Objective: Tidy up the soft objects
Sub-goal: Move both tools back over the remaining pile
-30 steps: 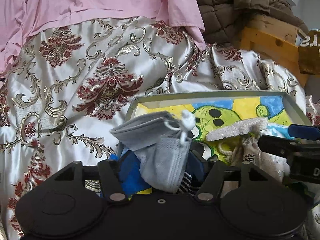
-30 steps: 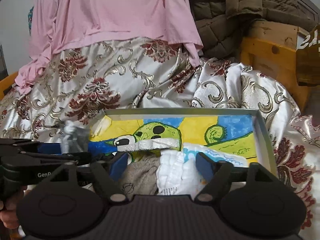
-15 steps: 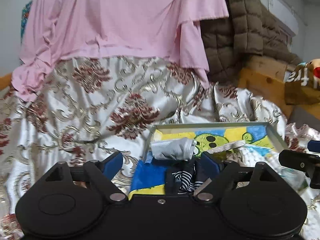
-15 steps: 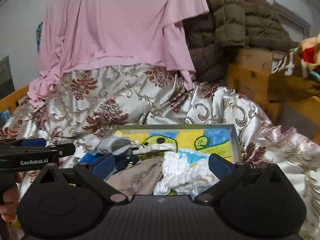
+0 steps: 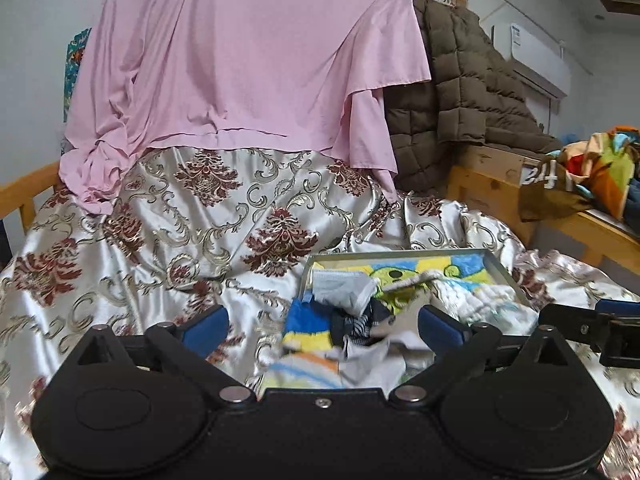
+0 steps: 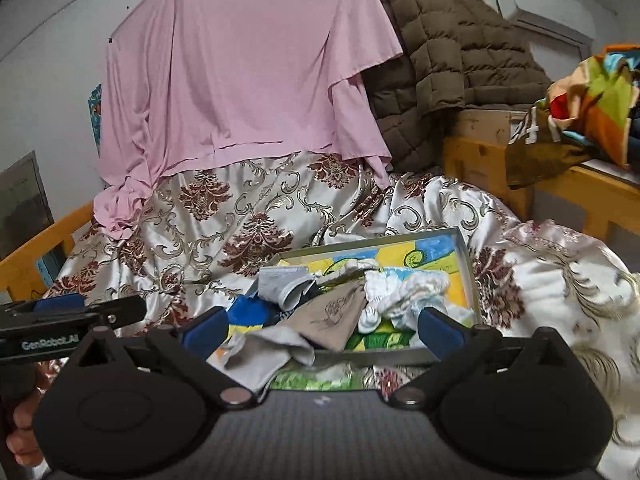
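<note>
A shallow grey tray (image 5: 502, 270) (image 6: 466, 268) with a yellow, green and blue cartoon bottom lies on the satin bedspread. In it lie a grey face mask (image 5: 344, 290) (image 6: 280, 284), a beige pouch (image 6: 332, 318), white fluffy cloths (image 6: 404, 292), a striped sock (image 5: 356, 326) and a grey cloth (image 6: 260, 356) hanging over the near rim. My left gripper (image 5: 322, 326) is open and empty, pulled back from the tray. My right gripper (image 6: 322, 326) is open and empty, in front of the tray's near edge.
The bedspread (image 5: 180, 240) is cream satin with red and gold patterns. A pink shirt (image 5: 240, 60) and a brown quilted jacket (image 5: 460, 100) hang behind. A wooden frame (image 6: 560, 176) with colourful cloth (image 6: 592, 96) stands at the right.
My left gripper let go of the grey face mask, which now lies in the tray. Both grippers have opened wider and drawn back and up from the tray.
</note>
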### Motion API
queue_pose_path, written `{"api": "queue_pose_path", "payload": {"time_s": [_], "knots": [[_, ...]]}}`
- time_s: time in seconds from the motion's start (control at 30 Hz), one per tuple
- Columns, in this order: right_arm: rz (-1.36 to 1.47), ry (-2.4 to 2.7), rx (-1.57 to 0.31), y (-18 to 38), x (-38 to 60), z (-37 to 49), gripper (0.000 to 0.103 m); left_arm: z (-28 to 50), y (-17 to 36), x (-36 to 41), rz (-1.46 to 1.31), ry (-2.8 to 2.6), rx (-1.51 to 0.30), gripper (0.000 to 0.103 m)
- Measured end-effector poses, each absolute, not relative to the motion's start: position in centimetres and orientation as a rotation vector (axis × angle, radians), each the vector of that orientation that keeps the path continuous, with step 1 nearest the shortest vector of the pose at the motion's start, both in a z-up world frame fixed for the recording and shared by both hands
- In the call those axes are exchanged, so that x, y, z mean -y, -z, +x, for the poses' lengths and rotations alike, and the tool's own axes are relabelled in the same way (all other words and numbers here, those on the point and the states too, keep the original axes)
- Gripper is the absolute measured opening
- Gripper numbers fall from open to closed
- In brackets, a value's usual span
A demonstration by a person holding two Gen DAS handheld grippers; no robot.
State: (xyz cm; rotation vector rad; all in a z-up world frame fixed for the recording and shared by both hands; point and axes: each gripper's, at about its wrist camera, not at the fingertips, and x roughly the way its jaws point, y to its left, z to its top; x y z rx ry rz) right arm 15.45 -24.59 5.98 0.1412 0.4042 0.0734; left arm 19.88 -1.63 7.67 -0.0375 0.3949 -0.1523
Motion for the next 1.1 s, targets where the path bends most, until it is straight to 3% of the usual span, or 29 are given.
{"api": "queue_pose_path", "payload": {"time_s": [0.63, 1.1], "knots": [[0.031, -0.026, -0.33, -2.0, 18.7, 3.5, 0.103, 8.8, -4.1, -2.9, -0.015, 0.157, -0.428, 0.102], [0.013, -0.064, -0.518, 4.0, 18.1, 1.8, 0.103, 8.4, 0.0, -3.6, 0.053, 0.221, -0.576, 0.102]]}}
